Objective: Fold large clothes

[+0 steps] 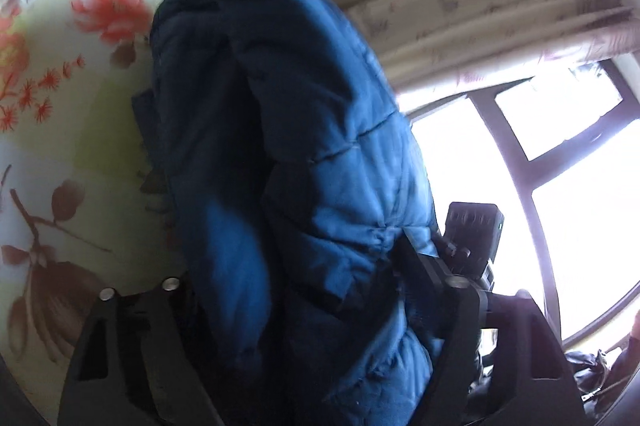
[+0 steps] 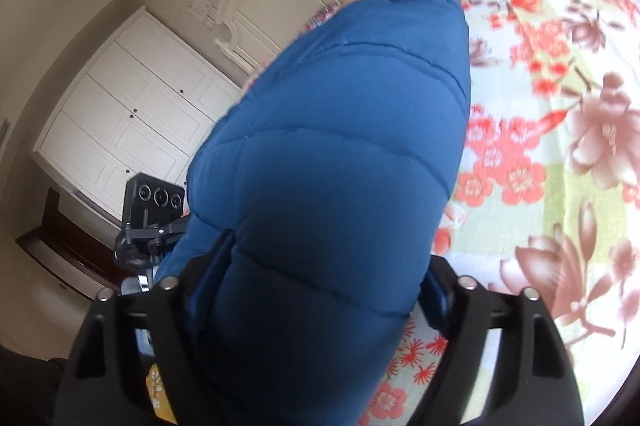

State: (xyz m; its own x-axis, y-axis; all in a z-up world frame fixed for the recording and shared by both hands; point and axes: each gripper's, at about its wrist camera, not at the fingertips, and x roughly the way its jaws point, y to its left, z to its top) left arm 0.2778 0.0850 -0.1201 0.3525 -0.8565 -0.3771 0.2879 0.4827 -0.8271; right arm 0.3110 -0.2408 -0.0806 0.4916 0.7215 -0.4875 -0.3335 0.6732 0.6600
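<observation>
- Item: one blue quilted jacket (image 2: 332,161), padded, stitched in horizontal channels; the task's garment; held up off the floral bedsheet (image 2: 560,129), bunched thick between both tools rather than lying flat.
- Left gripper (image 1: 296,290): fingers (image 1: 424,266) pressed into the padding on either side of a fat roll of cloth; judged clamped on the jacket; picture soft with blur, so the exact hold point is not readable.
- Right gripper (image 2: 320,286): fingers (image 2: 434,290) on each flank of the jacket bulk, cloth filling the whole gap; judged clamped on the jacket.
- Position: the far end of the jacket points toward the head edge of the bed in the right wrist view; in the left wrist view it hangs between the sheet and the window (image 1: 520,153); whether any part touches the sheet cannot be told.
- Progress, as a judgement: early or middle; the garment is gathered and lifted, perhaps doubled over; no flat, squared fold shows on the bed; laying down, smoothing and the final folds appear to remain.
- Containers: none holding the garment in view; white cabinet (image 2: 132,113) beside the bed, doors shut, contents unseen.
- Other: curtain (image 1: 500,9) above the window; the opposite tool's camera mount visible in each view.
</observation>
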